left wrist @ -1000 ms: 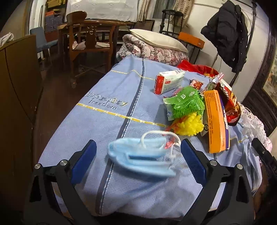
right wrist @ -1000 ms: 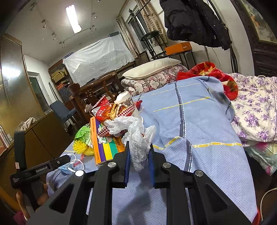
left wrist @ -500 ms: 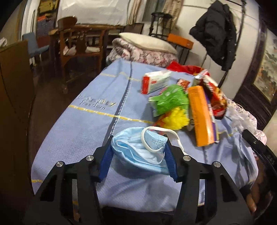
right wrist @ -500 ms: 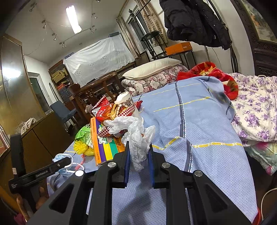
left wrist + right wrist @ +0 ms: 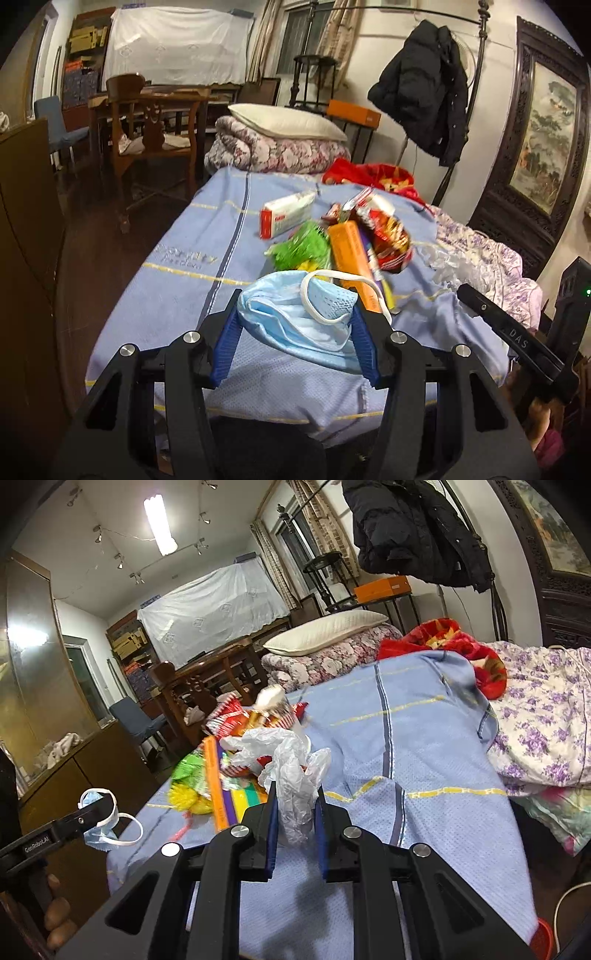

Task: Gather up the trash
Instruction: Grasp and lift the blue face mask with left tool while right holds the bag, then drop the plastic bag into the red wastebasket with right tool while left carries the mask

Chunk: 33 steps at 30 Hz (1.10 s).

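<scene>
A: What has the left gripper (image 5: 295,332) got?
B: Its blue pads pinch a crumpled pale-blue paper face mask (image 5: 295,317), held above the blue woven bedspread (image 5: 177,295).
A: And the right gripper (image 5: 295,823)?
B: Clamped nearly shut on a crinkled clear plastic bag (image 5: 291,771), beside the wrapper pile (image 5: 236,753).

A ceiling tube lamp (image 5: 161,523) at eleven o'clock in the right wrist view lights the room warmly and blooms as glare on the cabinet (image 5: 26,637) at nine o'clock. Fisheye bending curves both frames' edges, corners go black, and the wrapper pile (image 5: 340,236) is smeared by blur.
</scene>
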Each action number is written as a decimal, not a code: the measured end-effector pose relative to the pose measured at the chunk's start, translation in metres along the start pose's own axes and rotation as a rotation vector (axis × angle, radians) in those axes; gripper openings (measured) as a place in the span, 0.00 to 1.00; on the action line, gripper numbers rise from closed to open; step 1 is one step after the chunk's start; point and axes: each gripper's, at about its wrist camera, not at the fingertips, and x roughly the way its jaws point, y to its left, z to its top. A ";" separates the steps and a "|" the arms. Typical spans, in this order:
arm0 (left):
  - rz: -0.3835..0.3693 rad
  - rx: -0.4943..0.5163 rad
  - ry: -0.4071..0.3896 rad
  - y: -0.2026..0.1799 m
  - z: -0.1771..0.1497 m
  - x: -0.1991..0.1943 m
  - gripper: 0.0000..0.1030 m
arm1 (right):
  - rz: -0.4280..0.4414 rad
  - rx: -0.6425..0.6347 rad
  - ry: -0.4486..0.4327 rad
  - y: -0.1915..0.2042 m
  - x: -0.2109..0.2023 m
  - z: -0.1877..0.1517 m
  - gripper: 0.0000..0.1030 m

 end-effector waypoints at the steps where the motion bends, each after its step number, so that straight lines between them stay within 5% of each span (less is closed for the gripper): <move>1: 0.001 0.004 -0.008 -0.002 0.001 -0.005 0.52 | 0.006 -0.008 -0.010 0.002 -0.006 0.005 0.17; 13: -0.077 0.065 -0.080 -0.051 0.010 -0.064 0.52 | 0.041 -0.098 -0.159 0.016 -0.111 0.062 0.17; 21: -0.202 0.167 -0.028 -0.120 -0.003 -0.072 0.53 | -0.102 -0.041 -0.185 -0.047 -0.194 0.027 0.18; 25: -0.257 0.228 0.031 -0.157 -0.018 -0.063 0.53 | -0.207 0.018 -0.125 -0.100 -0.210 -0.006 0.19; 33: -0.305 0.343 0.156 -0.223 -0.055 -0.030 0.53 | -0.379 0.174 0.169 -0.209 -0.175 -0.099 0.20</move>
